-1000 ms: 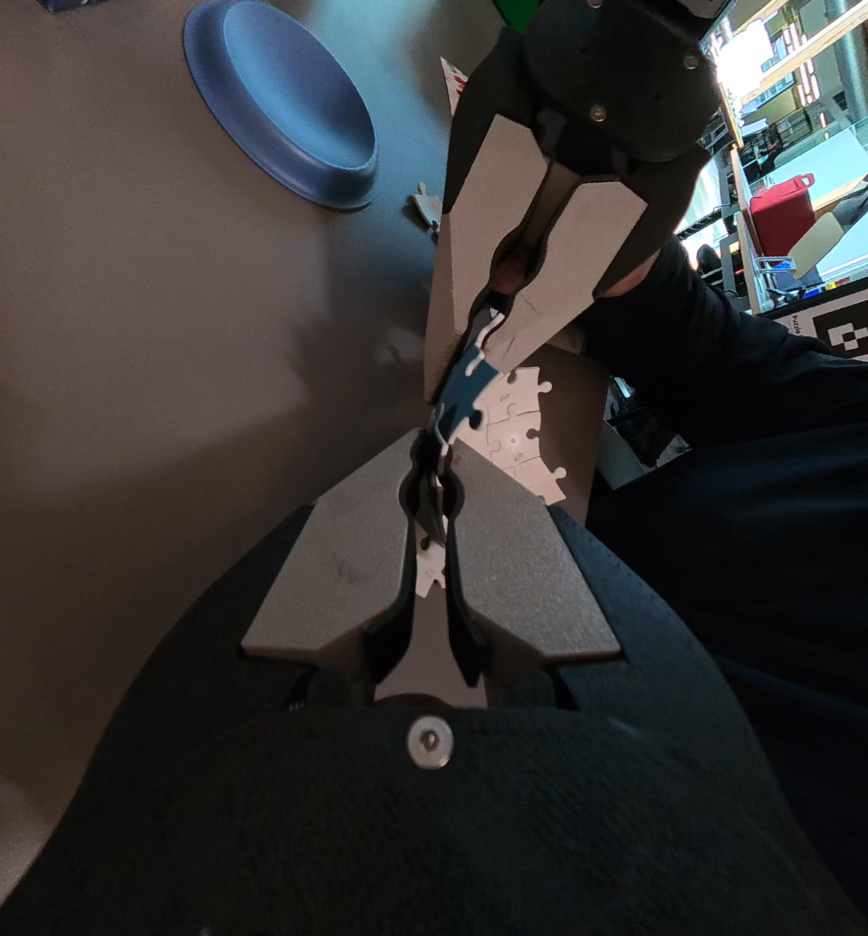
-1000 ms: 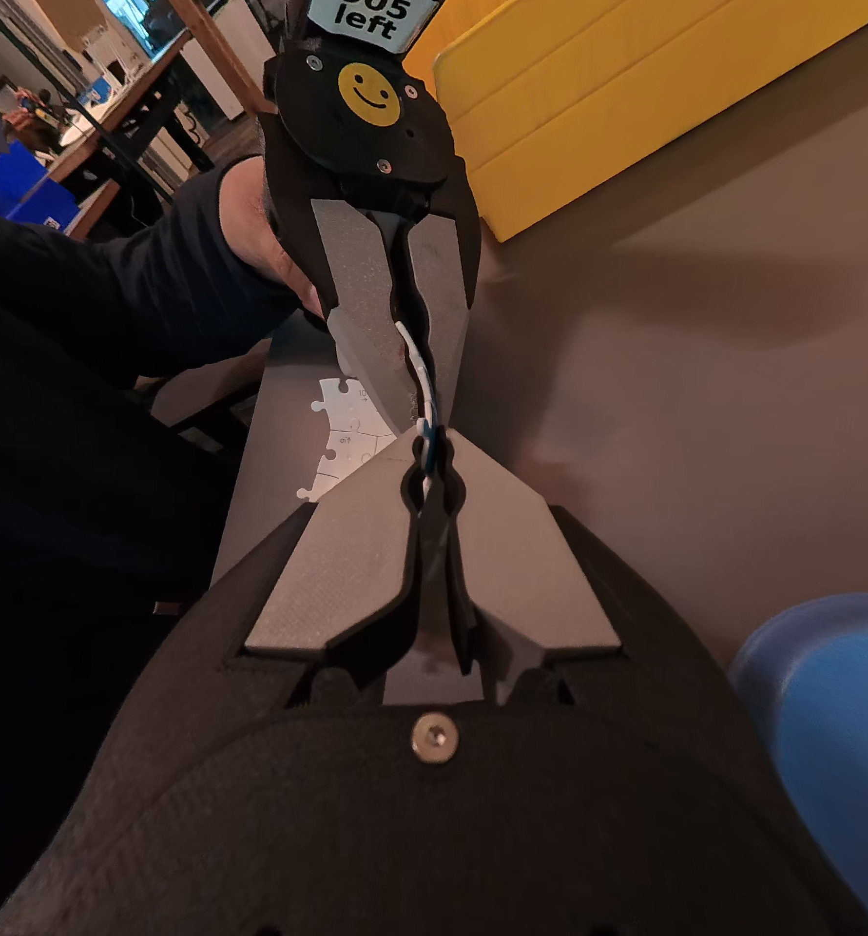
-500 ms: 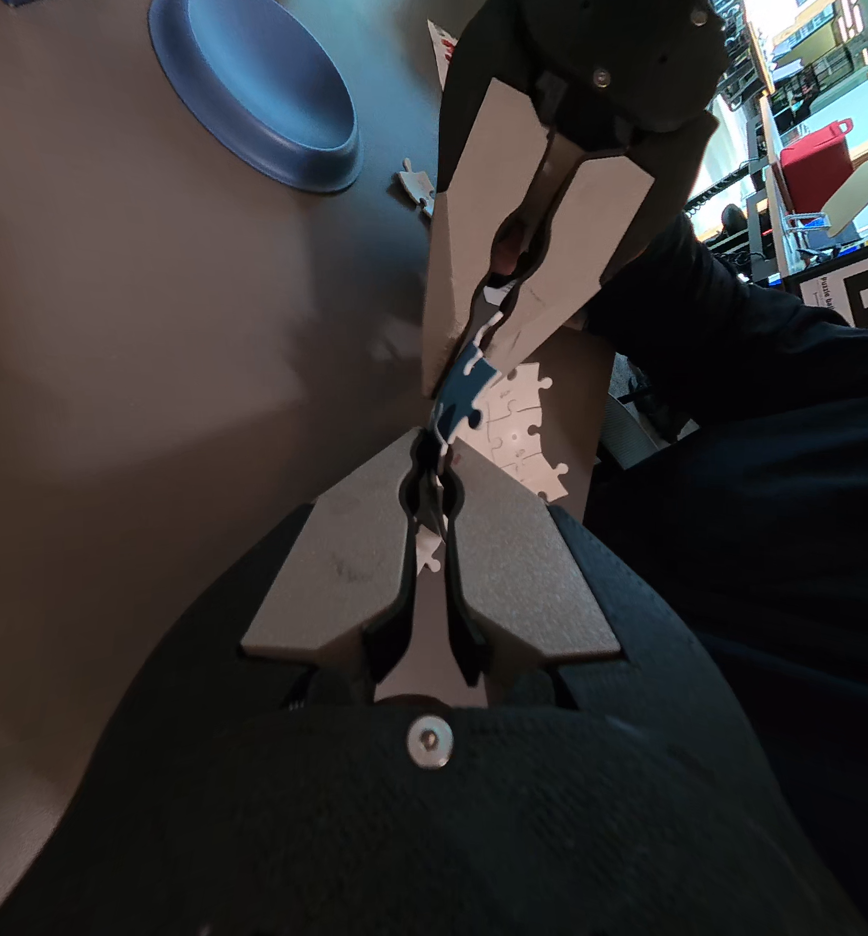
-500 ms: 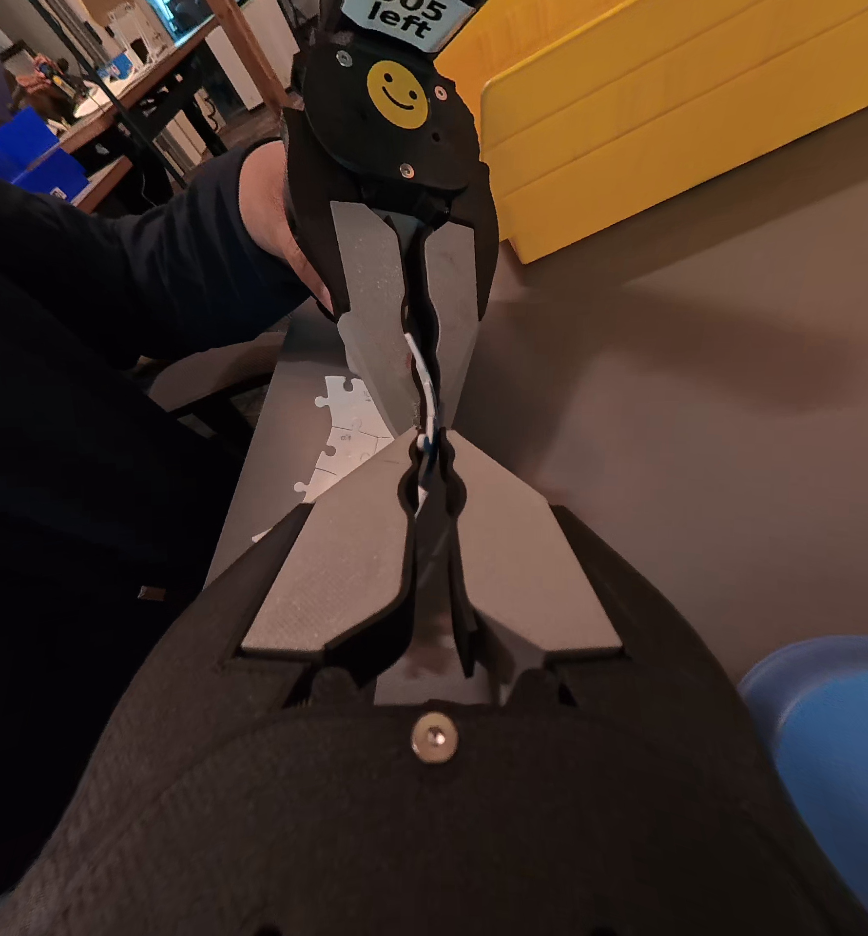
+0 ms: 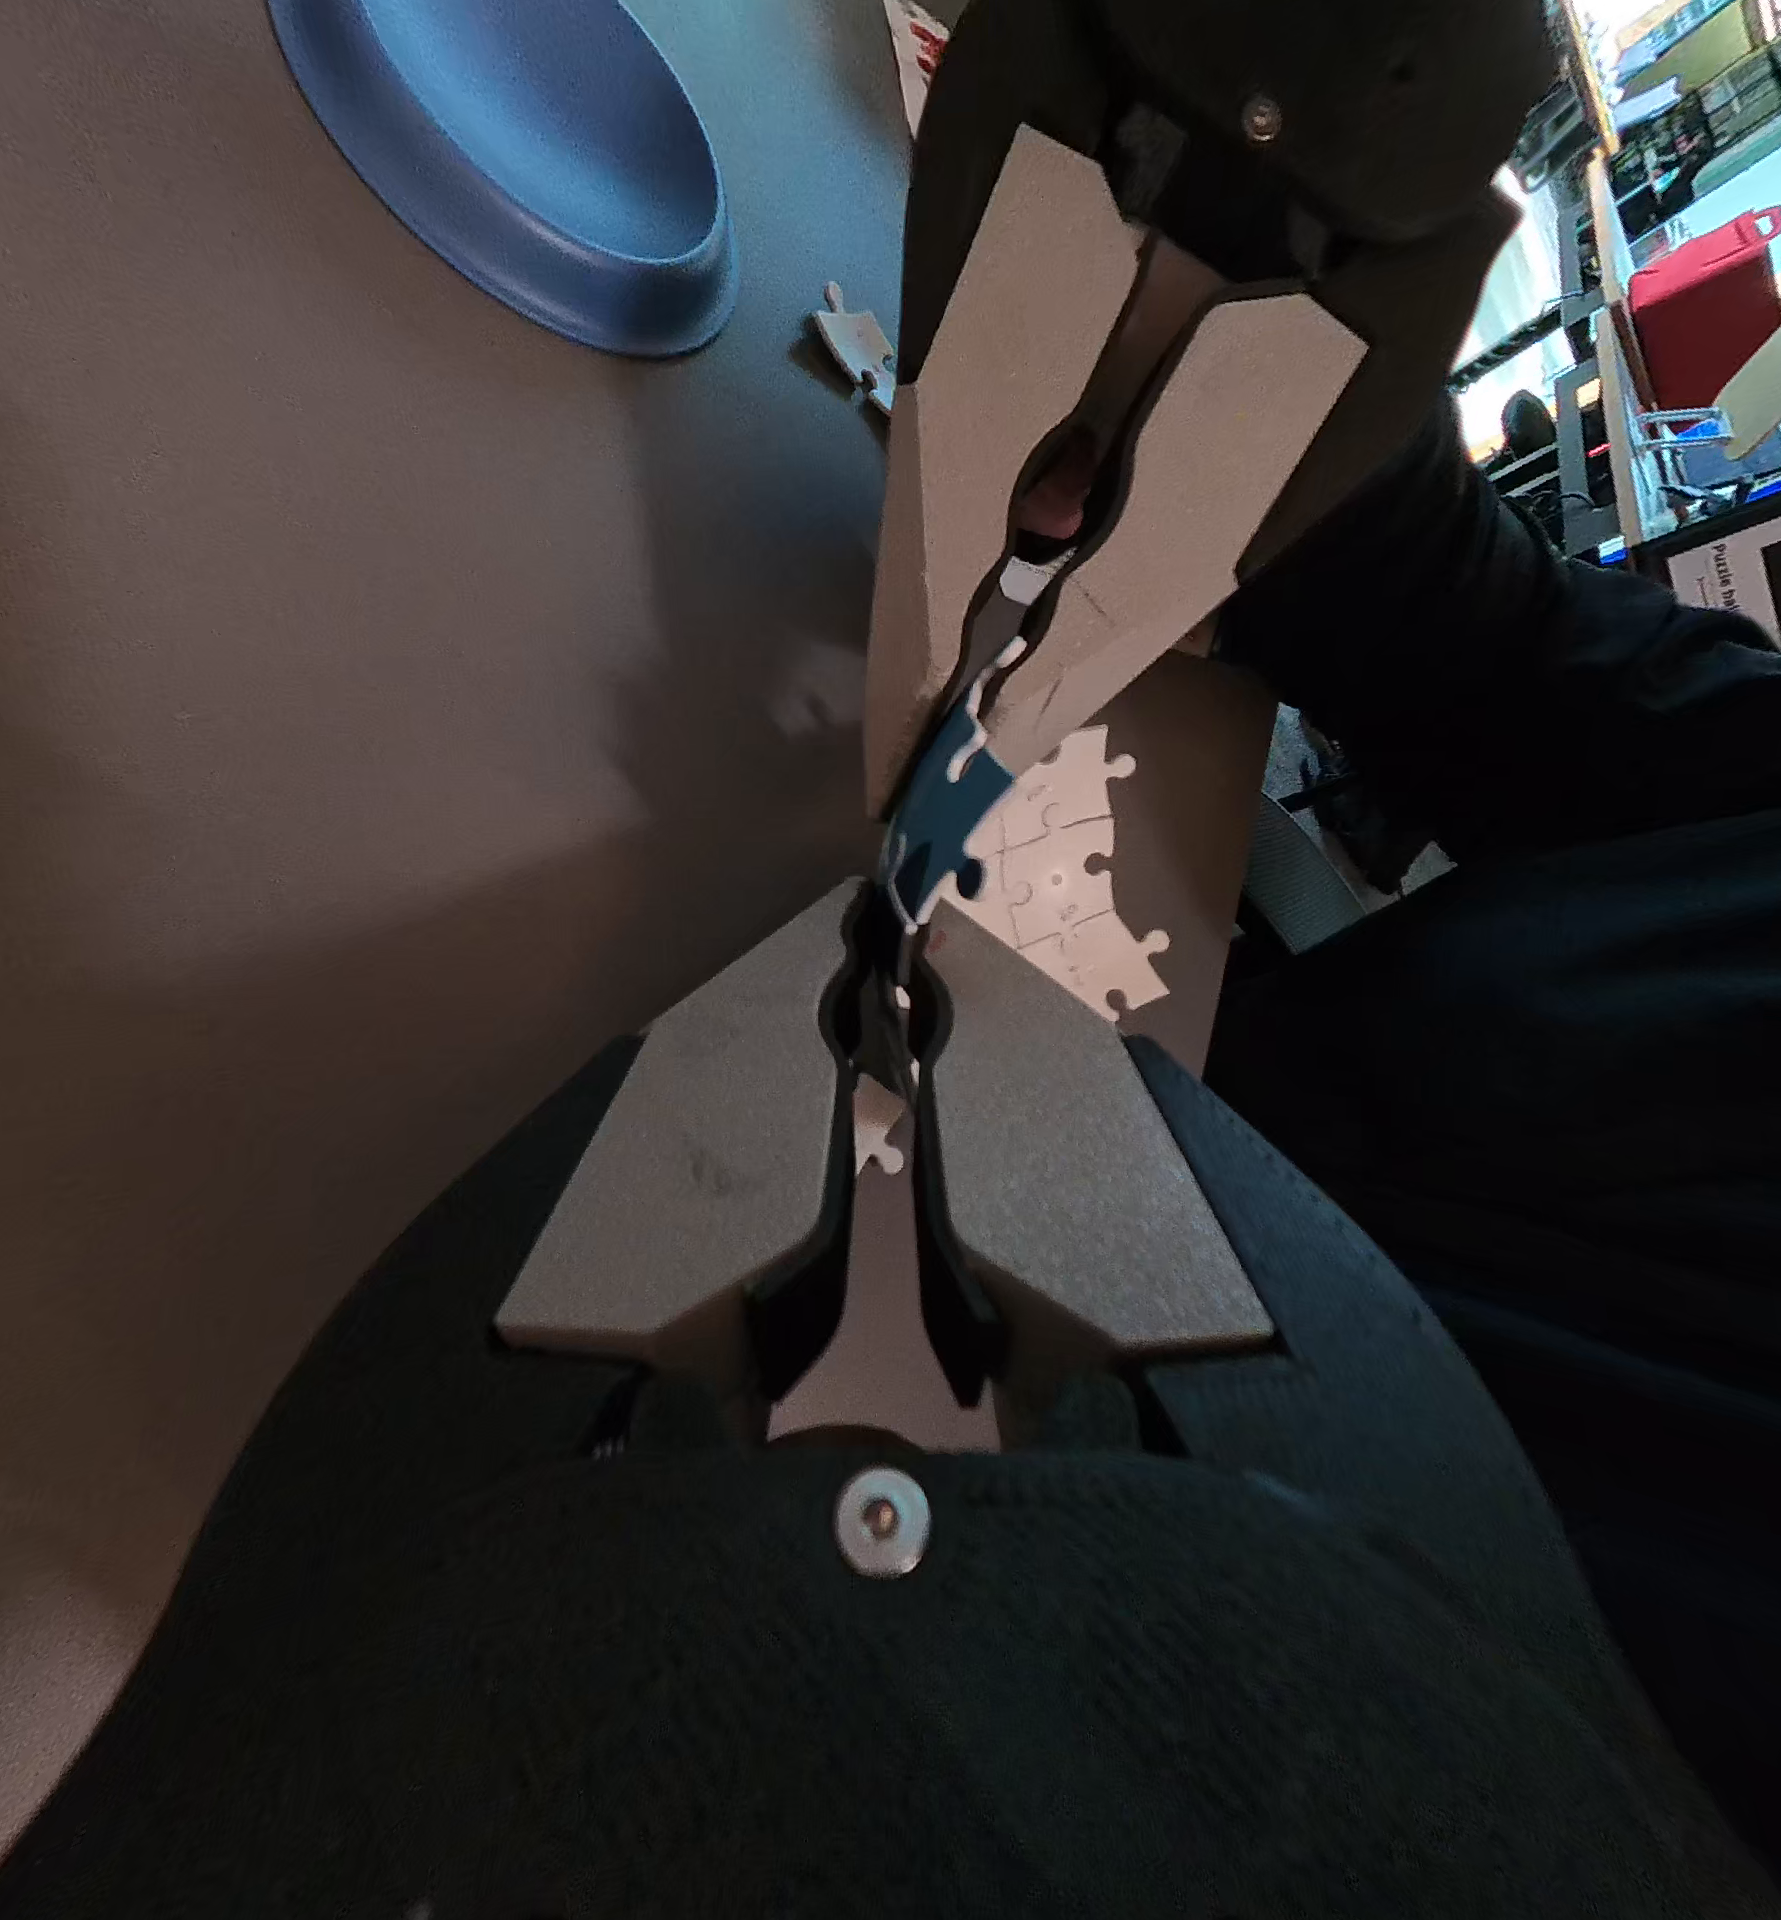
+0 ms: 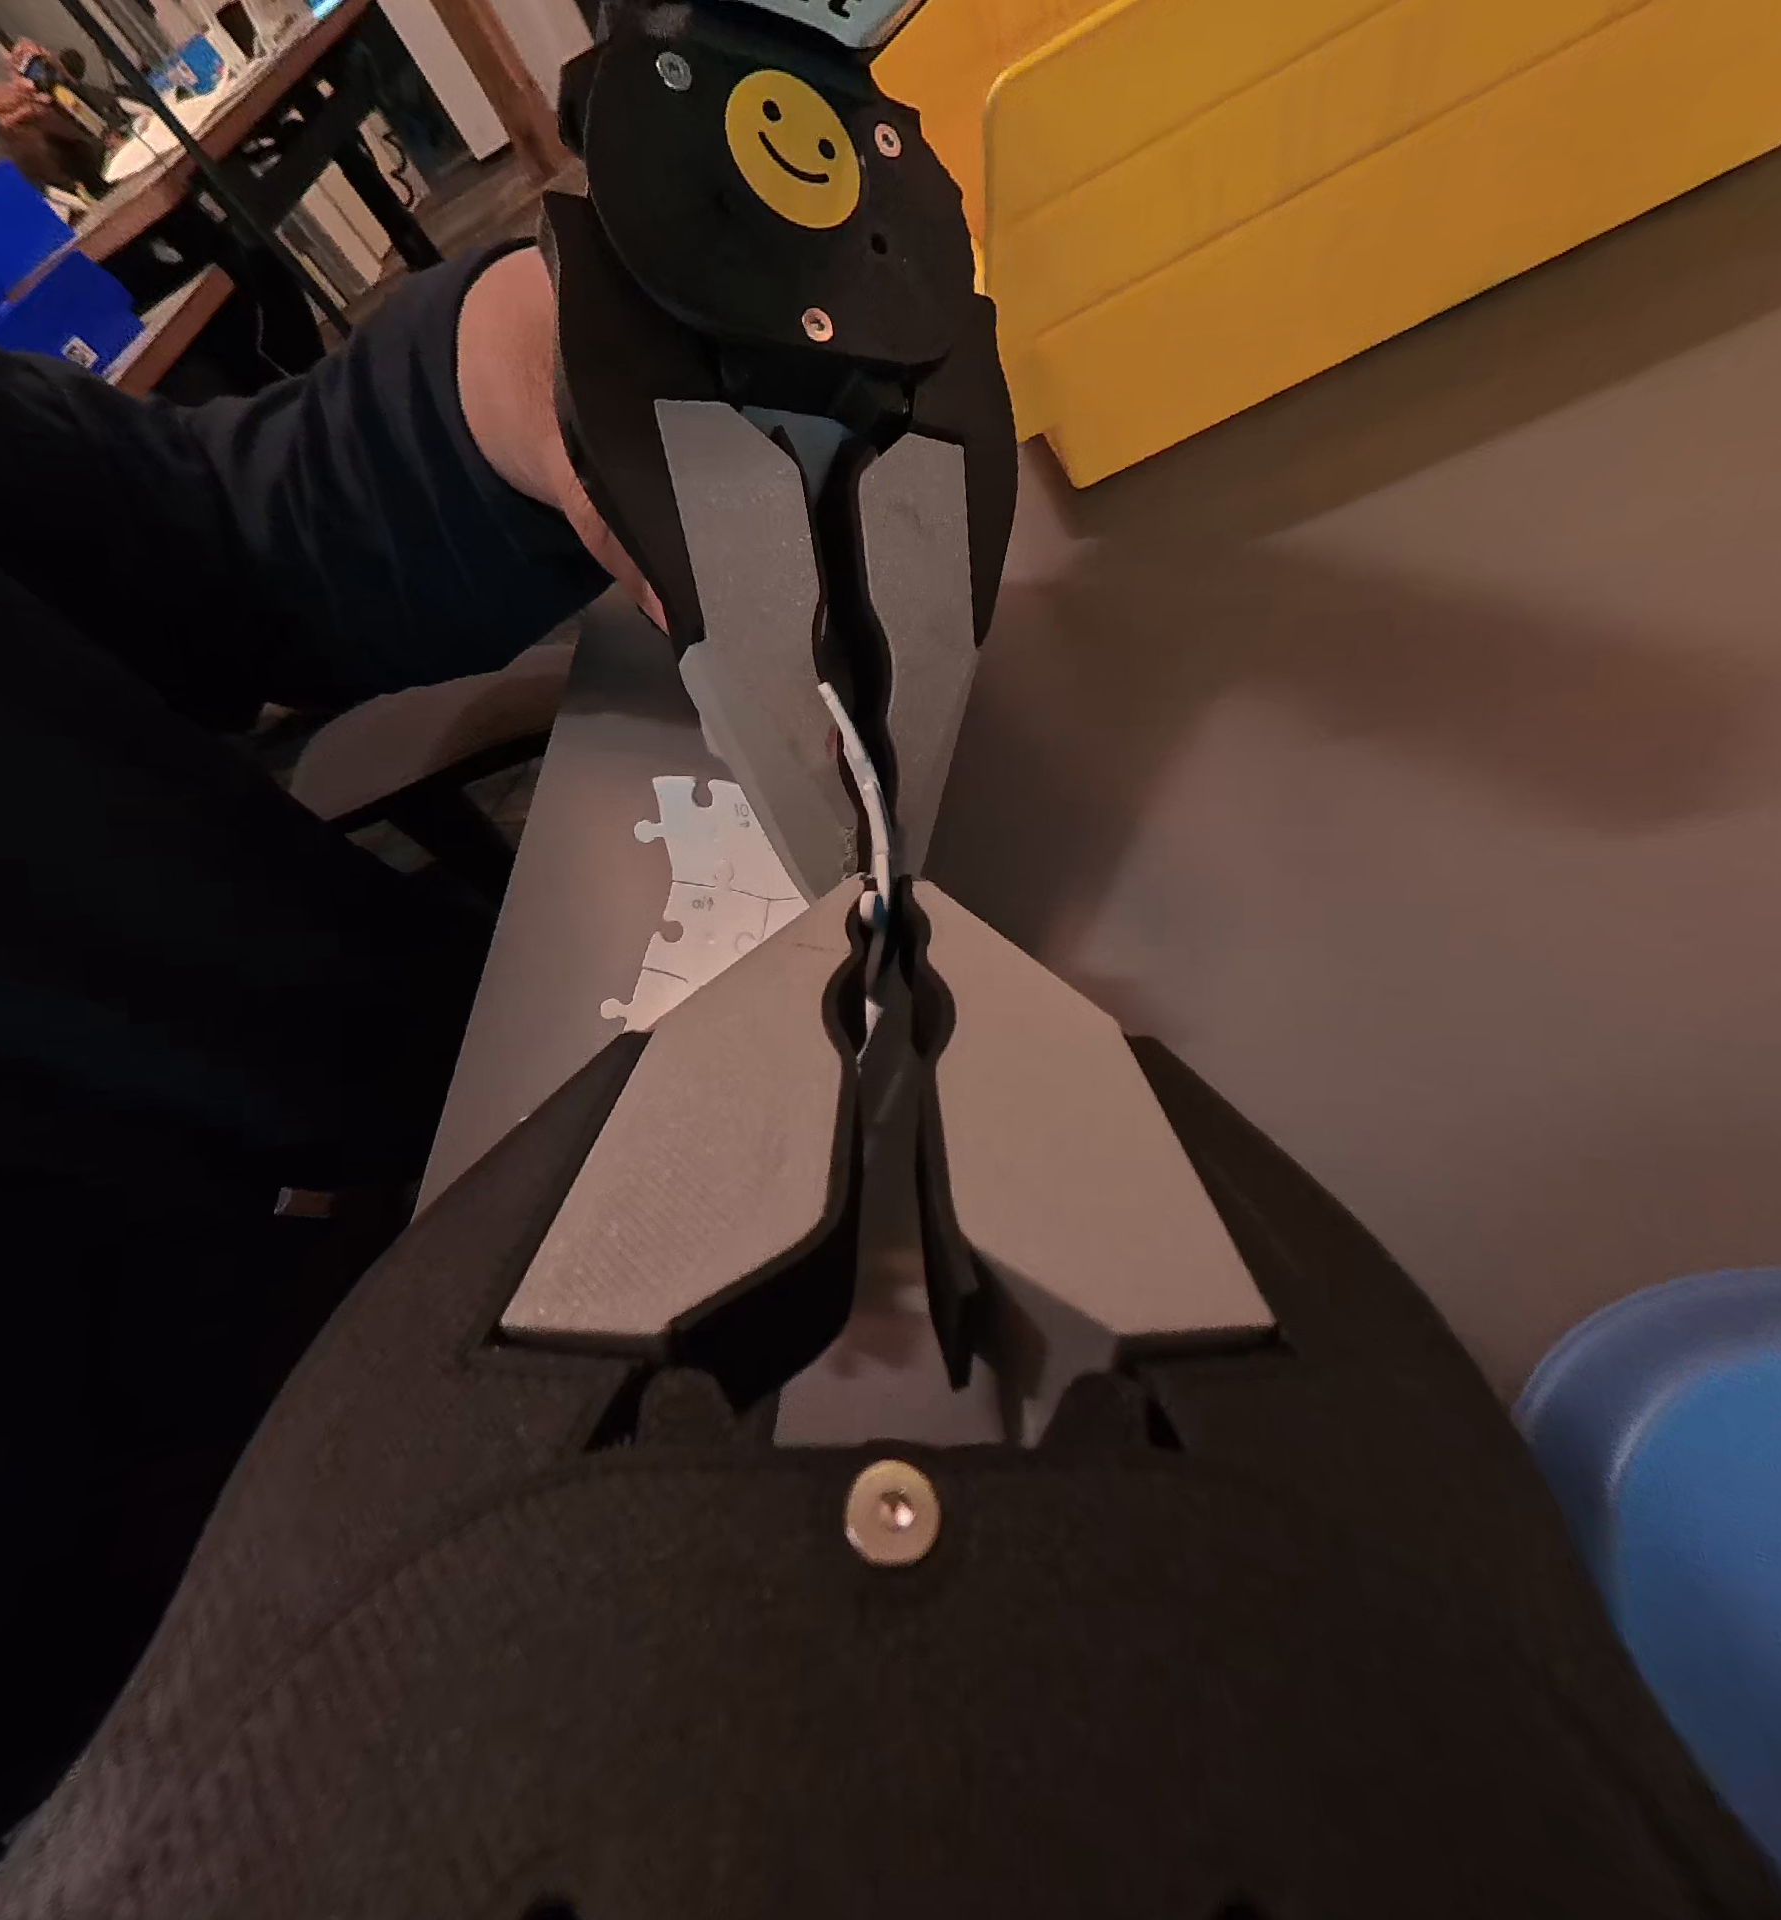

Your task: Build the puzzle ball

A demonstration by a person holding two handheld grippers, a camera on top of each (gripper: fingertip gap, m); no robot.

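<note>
Gripping one puzzle strip [image 5: 943, 821]: both tools (labelled).

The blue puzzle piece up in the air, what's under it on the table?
Under the blue piece lies a white curved strip of joined pieces, blank side up, on the table. Both grippers cover part of the strip, so its full length stays hidden.

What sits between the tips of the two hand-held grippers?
In the left wrist view, a dark blue puzzle piece bridges the left hand-held gripper and the right hand-held gripper. Both are shut on it; no bare gap.
</note>
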